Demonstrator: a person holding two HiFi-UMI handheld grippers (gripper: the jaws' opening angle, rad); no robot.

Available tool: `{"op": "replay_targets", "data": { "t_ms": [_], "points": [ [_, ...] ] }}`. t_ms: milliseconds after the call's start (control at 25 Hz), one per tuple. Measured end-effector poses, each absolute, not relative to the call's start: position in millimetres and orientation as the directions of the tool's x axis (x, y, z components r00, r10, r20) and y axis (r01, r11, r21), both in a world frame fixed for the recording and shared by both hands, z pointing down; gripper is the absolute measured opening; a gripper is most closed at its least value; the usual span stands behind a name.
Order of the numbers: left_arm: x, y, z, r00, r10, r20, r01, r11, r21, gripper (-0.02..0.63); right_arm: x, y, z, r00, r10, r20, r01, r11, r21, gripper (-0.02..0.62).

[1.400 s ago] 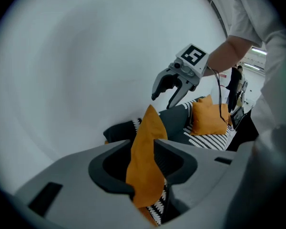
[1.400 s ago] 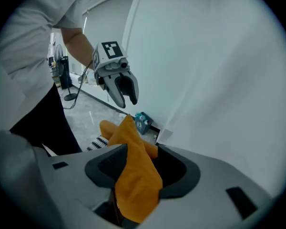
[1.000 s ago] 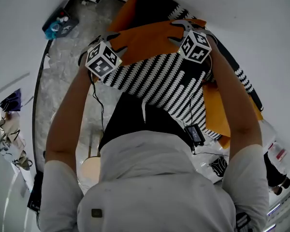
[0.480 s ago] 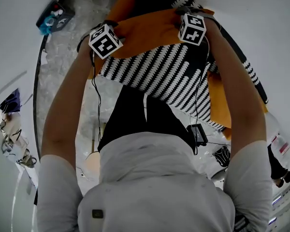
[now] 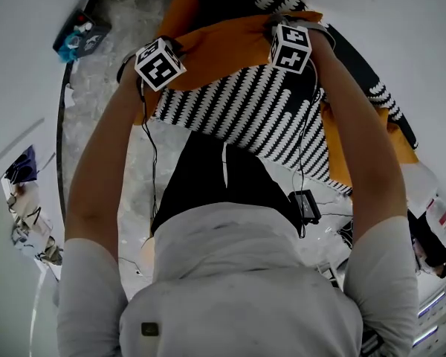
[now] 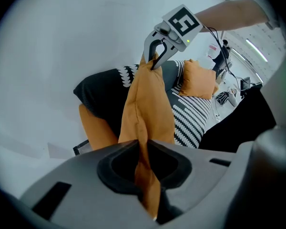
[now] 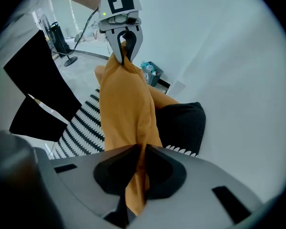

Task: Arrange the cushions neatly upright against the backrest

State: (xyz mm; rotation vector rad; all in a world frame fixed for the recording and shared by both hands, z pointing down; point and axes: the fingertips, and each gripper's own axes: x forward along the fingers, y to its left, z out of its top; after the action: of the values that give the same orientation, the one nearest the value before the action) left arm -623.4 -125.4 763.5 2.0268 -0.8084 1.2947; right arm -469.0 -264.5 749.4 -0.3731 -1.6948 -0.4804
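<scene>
**First:** Between the two grippers, is that the orange cushion?

**Second:** Yes, stretched across above the striped cushion. The left gripper has one corner and the right gripper has the other. Each pair of jaws is clamped on the orange fabric.

**First:** Were they a second ago?

**Second:** No. Both stood wide open over its edge. They've dropped onto it and just been closing.

**First:** What's around it?

**Second:** A black cushion lies just beyond, and a second orange cushion sits further along.
</scene>
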Motion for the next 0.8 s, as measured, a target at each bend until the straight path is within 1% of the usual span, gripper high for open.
{"op": "replay_targets", "data": {
  "t_ms": [120, 400, 800],
  "points": [
    [-617.9, -124.7, 758.0, 0.338, -0.172, 0.925, -0.743, -0.652, 0.151, 0.044, -459.4, -259.4, 743.6, -0.180, -0.023, 0.983, 0.492, 0.864, 0.110, 0.048],
    [-601.6, -129.0, 740.7, 0.318, -0.165, 0.934, -0.714, -0.690, 0.121, 0.034, -425.3, -242.4, 721.3, -0.185, -0.016, 0.983, 0.448, 0.889, 0.099, 0.034],
    [-561.4, -173.8, 714.5, 0.301, -0.165, 0.939, -0.623, -0.780, 0.063, 0.025, -355.7, -230.6, 702.8, -0.235, -0.007, 0.972, 0.287, 0.955, 0.077, 0.028]
  ]
}}
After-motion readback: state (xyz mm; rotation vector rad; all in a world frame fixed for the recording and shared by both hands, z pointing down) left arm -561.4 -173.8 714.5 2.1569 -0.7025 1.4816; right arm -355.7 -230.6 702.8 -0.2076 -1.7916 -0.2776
